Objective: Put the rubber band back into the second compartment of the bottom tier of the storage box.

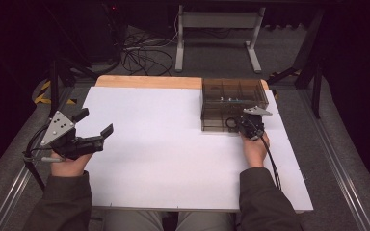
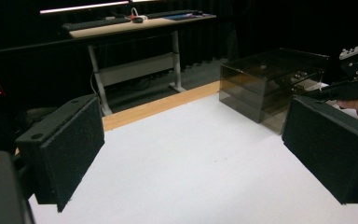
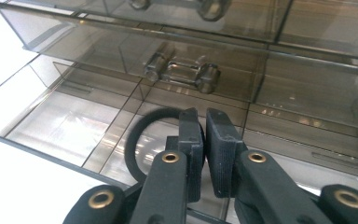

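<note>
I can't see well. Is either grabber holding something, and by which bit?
The right gripper pinches a black ring by its band, over the open drawer. The left gripper holds nothing.

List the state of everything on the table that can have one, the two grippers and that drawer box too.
Left gripper: open, jaws wide apart, held above the table's left side.
Right gripper: shut on black ring, over the open bottom drawer.
Black ring: pinched between the jaws.
Bottom drawer: pulled out.
Drawer above: pushed in.
</note>
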Action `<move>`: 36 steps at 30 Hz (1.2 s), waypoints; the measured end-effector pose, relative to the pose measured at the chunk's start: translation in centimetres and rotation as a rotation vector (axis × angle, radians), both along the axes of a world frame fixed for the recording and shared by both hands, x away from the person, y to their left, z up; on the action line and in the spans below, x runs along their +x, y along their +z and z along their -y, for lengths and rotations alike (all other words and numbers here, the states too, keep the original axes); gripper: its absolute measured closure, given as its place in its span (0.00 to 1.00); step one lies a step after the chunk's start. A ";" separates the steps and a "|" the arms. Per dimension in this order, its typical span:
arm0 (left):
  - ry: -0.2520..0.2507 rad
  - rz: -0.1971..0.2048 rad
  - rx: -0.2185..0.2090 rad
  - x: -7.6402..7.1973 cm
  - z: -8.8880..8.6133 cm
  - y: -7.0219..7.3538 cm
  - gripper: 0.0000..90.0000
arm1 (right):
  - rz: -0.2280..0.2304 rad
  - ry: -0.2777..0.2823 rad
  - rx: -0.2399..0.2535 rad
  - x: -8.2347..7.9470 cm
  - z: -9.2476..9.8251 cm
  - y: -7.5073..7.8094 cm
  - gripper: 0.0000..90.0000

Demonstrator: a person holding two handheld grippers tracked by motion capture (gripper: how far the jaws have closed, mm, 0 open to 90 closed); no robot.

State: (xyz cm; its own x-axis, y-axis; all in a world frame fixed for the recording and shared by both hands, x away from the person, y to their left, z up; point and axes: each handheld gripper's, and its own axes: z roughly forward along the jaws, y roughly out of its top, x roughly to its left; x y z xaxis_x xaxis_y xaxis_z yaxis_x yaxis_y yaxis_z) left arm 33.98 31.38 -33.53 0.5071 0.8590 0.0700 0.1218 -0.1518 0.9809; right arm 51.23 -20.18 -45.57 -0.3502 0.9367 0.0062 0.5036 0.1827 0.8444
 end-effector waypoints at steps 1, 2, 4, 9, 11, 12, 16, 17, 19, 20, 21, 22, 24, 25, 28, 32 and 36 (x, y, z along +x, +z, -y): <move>0.000 0.002 -0.001 0.0 0.0 0.0 0.07 | 0.002 0.004 -0.006 0.0 0.0 0.0 0.93; 0.000 0.002 -0.001 0.0 0.0 0.0 0.07 | 0.003 0.005 -0.008 0.0 -0.1 0.0 0.93; 0.000 0.004 -0.003 0.0 0.0 0.0 0.07 | 0.006 0.007 -0.008 0.0 -0.1 0.0 0.91; 0.000 0.006 -0.004 -0.1 0.0 0.1 0.07 | 0.008 0.005 0.007 -0.1 0.0 0.1 0.86; 0.000 0.006 -0.004 -0.1 0.0 0.1 0.07 | 0.011 0.004 0.007 -0.1 0.0 0.1 0.84; -0.001 0.007 -0.004 -0.1 0.0 0.1 0.07 | 0.012 0.005 0.009 -0.1 0.0 0.1 0.84; -0.003 0.005 -0.001 0.0 0.0 0.1 0.07 | 0.014 0.008 0.012 -0.2 0.0 0.2 0.82; -0.003 0.005 -0.001 0.0 0.0 0.1 0.07 | 0.015 0.009 0.013 -0.2 0.0 0.2 0.82; -0.002 0.005 -0.002 0.0 0.0 0.1 0.07 | 0.016 0.009 0.016 -0.2 0.0 0.2 0.80; -0.002 0.006 -0.002 0.0 0.0 0.1 0.07 | 0.015 0.010 0.019 -0.2 0.0 0.2 0.78; -0.003 0.006 -0.002 0.0 0.0 0.1 0.07 | 0.015 0.010 0.021 -0.2 0.0 0.3 0.76; -0.003 0.007 -0.004 0.0 0.0 0.1 0.07 | 0.016 0.010 0.022 -0.2 0.0 0.3 0.75; -0.005 0.009 -0.004 0.0 0.1 0.2 0.07 | 0.016 0.011 0.028 -0.3 0.0 0.4 0.73; -0.006 0.009 -0.003 0.0 0.1 0.2 0.07 | 0.017 0.011 0.031 -0.3 0.0 0.4 0.72; -0.006 0.009 -0.006 0.0 0.0 0.2 0.07 | 0.017 0.014 0.033 -0.4 0.0 0.5 0.68; -0.013 0.006 -0.011 0.0 0.1 0.2 0.07 | 0.021 0.021 0.033 -0.6 -0.1 0.6 0.65; -0.017 0.004 -0.008 0.0 0.2 0.3 0.07 | 0.020 0.027 0.035 -0.7 -0.1 0.7 0.63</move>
State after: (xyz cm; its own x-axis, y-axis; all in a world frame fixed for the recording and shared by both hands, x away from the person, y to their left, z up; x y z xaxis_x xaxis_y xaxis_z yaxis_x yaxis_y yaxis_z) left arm 33.99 31.17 -33.27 0.5213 0.8509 0.0649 0.1157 -0.1459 0.9825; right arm 50.52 -20.07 -44.82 -0.3761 0.9260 0.0321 0.4822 0.1660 0.8602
